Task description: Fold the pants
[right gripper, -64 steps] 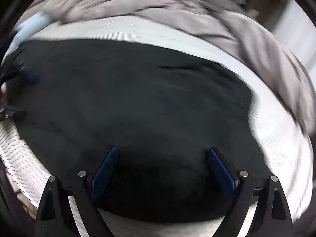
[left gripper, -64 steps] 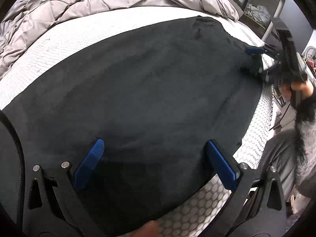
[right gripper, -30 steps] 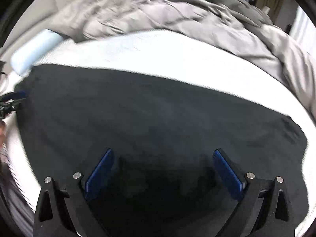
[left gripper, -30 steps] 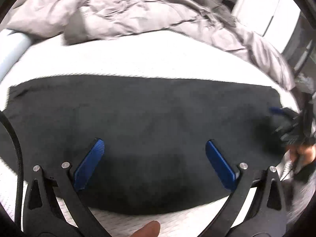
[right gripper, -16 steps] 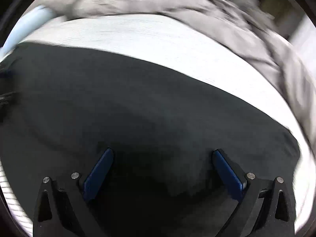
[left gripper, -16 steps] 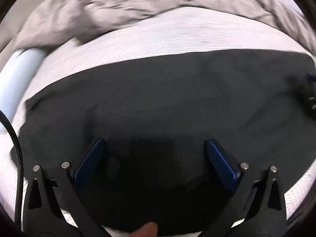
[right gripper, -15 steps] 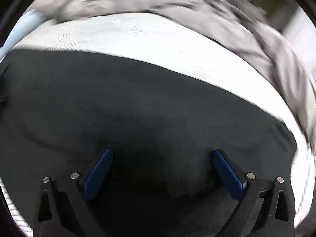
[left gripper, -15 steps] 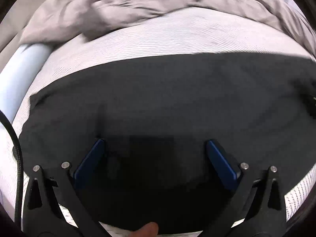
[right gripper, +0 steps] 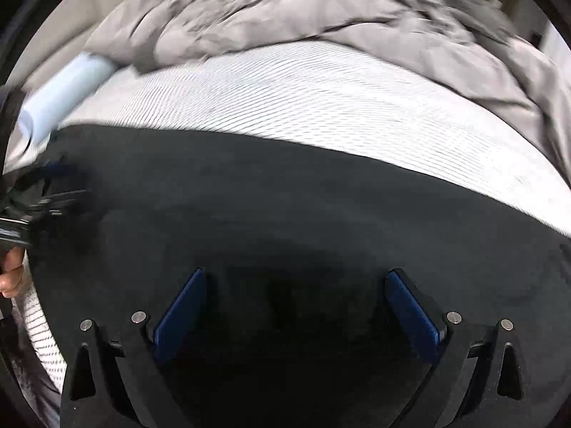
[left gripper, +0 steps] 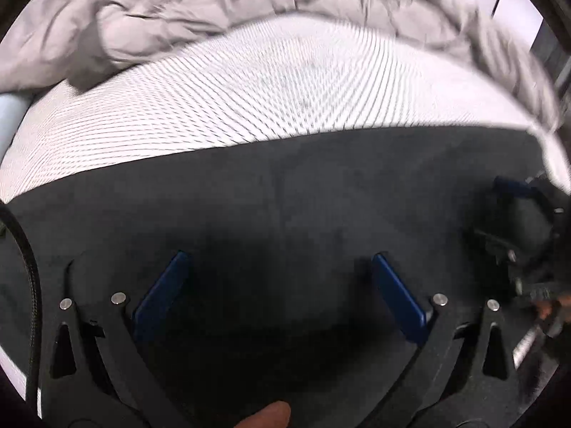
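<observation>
The black pants (left gripper: 285,207) lie flat as a long strip across the white mattress; they also fill the lower half of the right wrist view (right gripper: 285,221). My left gripper (left gripper: 278,278) is open, its blue pads spread wide just above the dark cloth. My right gripper (right gripper: 296,296) is open the same way over the pants. Each gripper shows in the other's view: the right one at the far right edge (left gripper: 517,221), the left one at the far left edge (right gripper: 46,192), both over the pants' ends.
A white textured mattress (left gripper: 267,82) lies beyond the pants. A crumpled grey duvet (right gripper: 321,14) is heaped along the far side. A pale blue roll (right gripper: 64,92) lies at the back left. The near mattress edge (right gripper: 39,324) shows lower left.
Both grippers have swung and dropped closer to the pants, staying open. The views are blurred by motion. The pants lie as before.
</observation>
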The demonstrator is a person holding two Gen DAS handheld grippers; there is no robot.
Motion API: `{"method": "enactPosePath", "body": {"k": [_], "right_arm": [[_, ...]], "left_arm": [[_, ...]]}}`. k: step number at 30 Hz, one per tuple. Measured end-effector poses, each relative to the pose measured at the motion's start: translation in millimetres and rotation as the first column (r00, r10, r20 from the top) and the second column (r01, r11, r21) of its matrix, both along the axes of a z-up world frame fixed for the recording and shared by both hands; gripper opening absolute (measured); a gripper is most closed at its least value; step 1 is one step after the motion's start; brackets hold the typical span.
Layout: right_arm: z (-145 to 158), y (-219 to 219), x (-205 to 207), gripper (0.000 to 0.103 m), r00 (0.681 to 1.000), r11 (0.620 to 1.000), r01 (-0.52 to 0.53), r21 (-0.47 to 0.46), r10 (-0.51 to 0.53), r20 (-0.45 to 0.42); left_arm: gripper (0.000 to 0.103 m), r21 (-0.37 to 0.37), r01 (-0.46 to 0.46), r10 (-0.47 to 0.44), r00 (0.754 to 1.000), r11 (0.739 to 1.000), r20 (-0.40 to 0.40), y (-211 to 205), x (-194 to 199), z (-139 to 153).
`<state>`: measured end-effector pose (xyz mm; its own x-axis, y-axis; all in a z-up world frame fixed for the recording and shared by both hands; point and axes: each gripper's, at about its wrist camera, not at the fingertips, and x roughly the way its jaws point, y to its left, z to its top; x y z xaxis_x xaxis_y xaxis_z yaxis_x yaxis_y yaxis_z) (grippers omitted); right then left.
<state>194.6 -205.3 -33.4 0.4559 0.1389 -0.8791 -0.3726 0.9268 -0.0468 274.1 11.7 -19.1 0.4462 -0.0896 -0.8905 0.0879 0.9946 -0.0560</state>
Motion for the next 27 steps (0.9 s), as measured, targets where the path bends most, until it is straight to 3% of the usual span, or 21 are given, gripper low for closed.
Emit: {"method": "enactPosePath", "body": {"k": [1,3,5,7,9,14,16,19,21,23,24,25,26,27], "right_arm": [[-4,10,0,0.102,1.000,0.999,-0.018,-0.027,0.017,-0.002],[-11,20,2,0.102,0.998,0.995,-0.056,-0.087,0.056,-0.001],[-11,17,0,0.102,0.997,0.991,-0.072,-0.116,0.075,0.014],[-11,-9,2,0.102,0.999,0.988,-0.029,-0.150,0.033,0.023],[-11,-34,4,0.102,1.000,0.990,0.026,-0.141,-0.024,0.016],[-11,-65,-3,0.102,0.997,0.991,0.071,-0.117,-0.069,0.024],[-11,-66,-8,0.102,0.997,0.989,0.067,-0.133,-0.061,0.045],[-12,-66,-9,0.102,0.997,0.987,0.064,-0.150,-0.056,0.058],[-11,-68,-8,0.102,0.997,0.988,0.063,-0.143,-0.056,0.051],[-12,-70,-4,0.102,0.997,0.989,0.062,-0.134,-0.056,0.047],[-11,-70,-4,0.102,0.997,0.989,0.062,-0.132,-0.055,0.049],[-11,-70,-5,0.102,0.997,0.989,0.062,-0.133,-0.055,0.053],[-12,-70,-5,0.102,0.997,0.989,0.061,-0.137,-0.053,0.056],[-11,-68,-9,0.102,0.997,0.988,0.060,-0.140,-0.052,0.061]], "left_arm": [[0.102,0.032,-0.013,0.013,1.000,0.999,-0.020,-4,9,-9],[0.103,0.018,-0.031,0.031,0.999,0.999,-0.014,3,16,-14],[0.103,0.035,-0.106,0.105,0.994,0.994,0.012,25,14,-11],[0.103,0.003,-0.167,0.167,0.985,0.986,0.042,50,8,-9],[0.101,0.030,-0.230,0.227,0.971,0.973,0.073,71,-1,-9],[0.101,-0.042,-0.185,0.189,0.971,0.982,0.146,83,-30,15],[0.101,-0.079,-0.216,0.228,0.952,0.973,0.206,103,-55,33],[0.100,-0.040,-0.306,0.306,0.918,0.951,0.250,135,-80,41],[0.093,0.012,-0.361,0.351,0.913,0.932,0.206,161,-89,27],[0.072,0.068,-0.347,0.336,0.932,0.935,0.136,182,-89,6],[0.068,0.090,-0.353,0.340,0.931,0.931,0.131,189,-90,1],[0.063,0.118,-0.393,0.376,0.915,0.912,0.146,204,-94,-3],[0.043,0.112,-0.426,0.407,0.899,0.898,0.161,214,-98,-3],[0.030,0.091,-0.460,0.442,0.882,0.883,0.163,224,-103,-2]]}}
